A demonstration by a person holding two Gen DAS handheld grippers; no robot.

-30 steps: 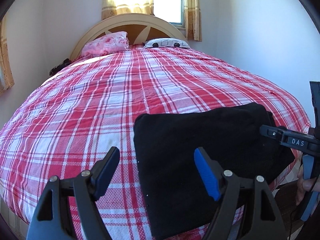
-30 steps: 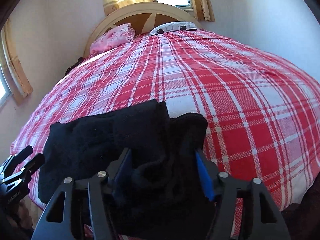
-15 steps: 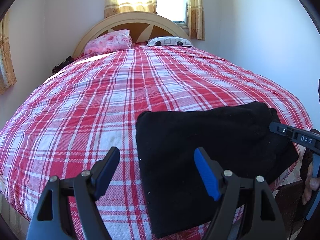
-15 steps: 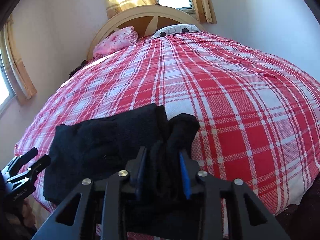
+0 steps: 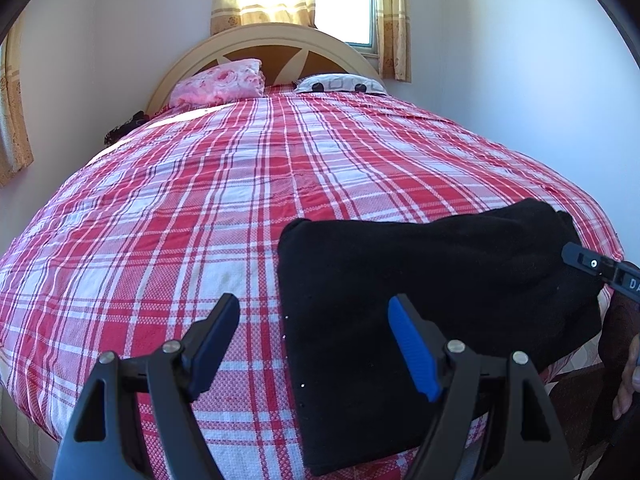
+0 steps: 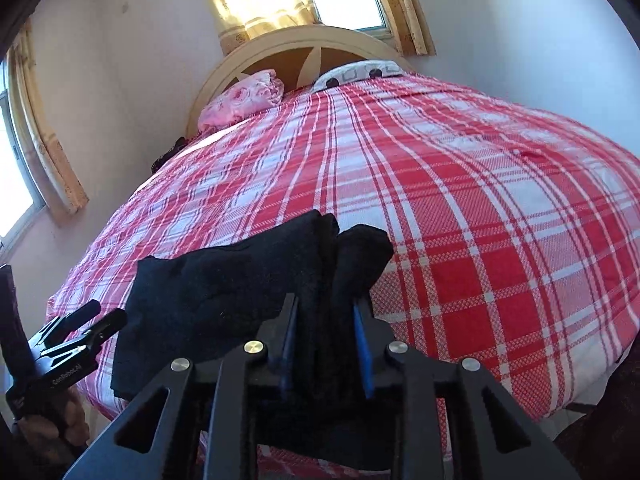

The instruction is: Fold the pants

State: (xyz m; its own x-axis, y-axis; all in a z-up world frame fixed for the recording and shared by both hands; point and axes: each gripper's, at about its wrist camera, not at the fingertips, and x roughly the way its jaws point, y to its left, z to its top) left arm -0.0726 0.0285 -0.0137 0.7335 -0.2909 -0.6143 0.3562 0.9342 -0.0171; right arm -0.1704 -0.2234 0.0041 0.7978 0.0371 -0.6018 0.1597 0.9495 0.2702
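Right gripper (image 6: pixel 326 334) jaws just closing, clamped on black pants (image 6: pixel 240 284) near bed (image 6: pixel 480 200) edge; left gripper (image 5: pixel 316 332) apart, empty.

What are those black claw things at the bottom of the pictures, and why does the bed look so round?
Those claws are not a robot. A person holds one hand-held gripper in each hand, like big tongs with two fingers. A small camera sits on each one and looks forward along the fingers. Its lens bends the picture, so the flat bed looks round.

One picture comes from the left hand-held gripper. Its fingers are wide apart and hold nothing. They hover over the near edge of the bed, beside the black pants, which lie partly folded on the red checked cover.

The other picture comes from the right hand-held gripper. Its fingers have just been closing, and they now pinch a bunched end of the pants.

Two pillows lie by the headboard.
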